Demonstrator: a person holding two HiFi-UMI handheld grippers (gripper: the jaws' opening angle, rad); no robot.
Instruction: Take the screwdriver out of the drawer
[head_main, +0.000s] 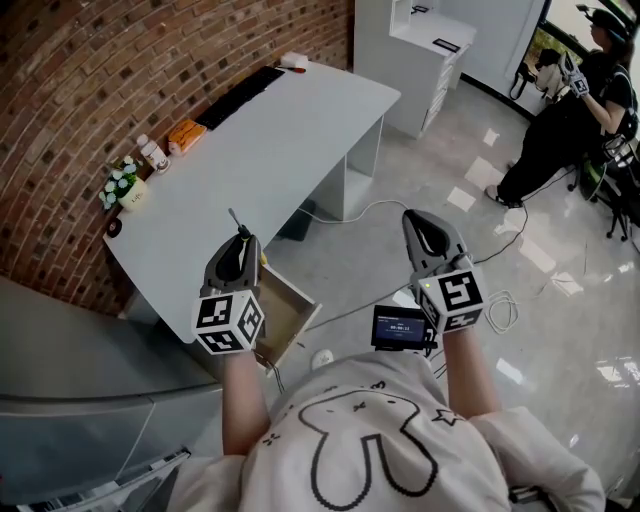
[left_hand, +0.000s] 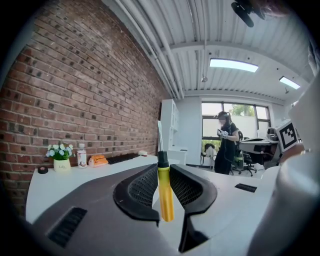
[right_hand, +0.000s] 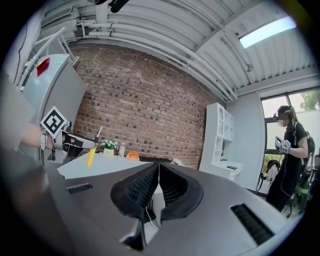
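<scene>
Your left gripper (left_hand: 161, 170) clamps the yellow-handled steel screwdriver (left_hand: 165, 195) above the open wooden drawer (head_main: 292, 318) at the white desk's (head_main: 280, 130) near corner; the right gripper (right_hand: 159, 172) has its jaws together, empty. Hold that squeeze steady.

A red brick wall (head_main: 120, 90) is running behind the long white counter (head_main: 290, 130). A white shelf unit (head_main: 430, 55) is standing past its far end. The glossy pale floor (head_main: 545, 265) is reflecting light, and a ceiling strip light (left_hand: 234, 64) is glowing above a bright window (left_hand: 242, 111).
</scene>
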